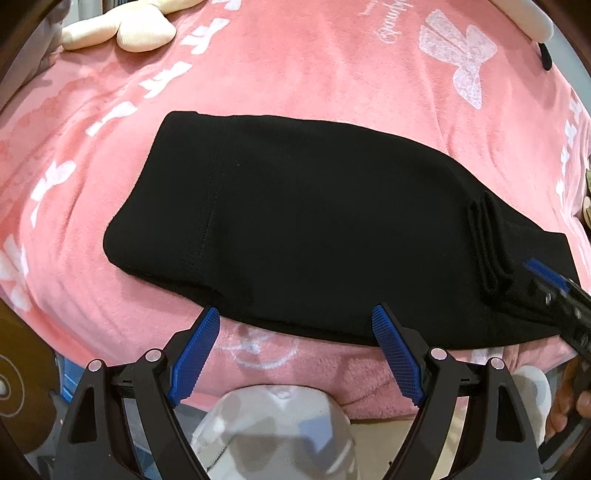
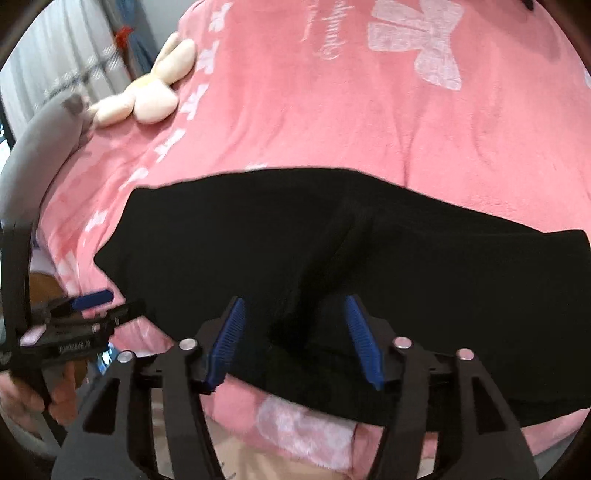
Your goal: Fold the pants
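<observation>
The black pants (image 1: 314, 221) lie folded flat on the pink blanket (image 1: 332, 74), long side running left to right. My left gripper (image 1: 295, 314) is open, its blue pads at the near edge of the pants, holding nothing. My right gripper (image 2: 295, 302) is open, its blue pads over the near edge of the pants (image 2: 369, 251), with cloth lying between them. The right gripper also shows at the right edge of the left wrist view (image 1: 554, 288). The left gripper also shows at the left edge of the right wrist view (image 2: 92, 306).
A cream plush toy (image 1: 122, 29) lies at the far left of the blanket, also in the right wrist view (image 2: 147, 96). The blanket's near edge (image 1: 277, 376) hangs over the bed. A grey-white shoe (image 1: 273, 432) is below.
</observation>
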`<action>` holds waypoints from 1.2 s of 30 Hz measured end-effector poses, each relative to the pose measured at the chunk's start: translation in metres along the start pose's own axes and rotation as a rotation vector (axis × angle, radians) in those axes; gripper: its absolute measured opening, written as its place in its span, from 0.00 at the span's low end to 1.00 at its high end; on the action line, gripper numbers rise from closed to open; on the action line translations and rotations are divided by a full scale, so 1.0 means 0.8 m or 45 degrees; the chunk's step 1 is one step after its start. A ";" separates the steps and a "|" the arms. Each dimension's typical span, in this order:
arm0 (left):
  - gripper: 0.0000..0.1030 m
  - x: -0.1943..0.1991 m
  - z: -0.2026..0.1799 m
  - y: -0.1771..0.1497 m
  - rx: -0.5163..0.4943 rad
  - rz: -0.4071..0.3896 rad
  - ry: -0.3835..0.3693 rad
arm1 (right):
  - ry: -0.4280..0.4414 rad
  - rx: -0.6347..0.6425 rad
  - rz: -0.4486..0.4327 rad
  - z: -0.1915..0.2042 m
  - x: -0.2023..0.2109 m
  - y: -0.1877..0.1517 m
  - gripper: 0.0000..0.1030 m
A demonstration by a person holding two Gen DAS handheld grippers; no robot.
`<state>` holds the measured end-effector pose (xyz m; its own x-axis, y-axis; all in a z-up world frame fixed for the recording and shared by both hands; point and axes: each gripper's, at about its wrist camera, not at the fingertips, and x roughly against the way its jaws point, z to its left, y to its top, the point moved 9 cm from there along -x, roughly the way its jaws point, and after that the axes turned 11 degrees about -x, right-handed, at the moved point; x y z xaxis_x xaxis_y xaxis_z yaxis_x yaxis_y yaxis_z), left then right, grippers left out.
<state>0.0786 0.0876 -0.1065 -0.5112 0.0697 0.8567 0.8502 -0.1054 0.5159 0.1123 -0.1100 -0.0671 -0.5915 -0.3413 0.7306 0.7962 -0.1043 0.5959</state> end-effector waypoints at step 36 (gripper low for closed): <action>0.85 -0.039 0.127 0.016 0.752 -0.144 -0.309 | -0.264 -0.301 -0.256 -0.157 0.111 0.010 0.68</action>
<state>0.1178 0.1853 -0.1270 -0.6174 0.2779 0.7359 0.7543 0.4747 0.4536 0.0827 -0.2585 -0.0394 -0.7327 -0.0979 0.6735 0.6548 -0.3713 0.6583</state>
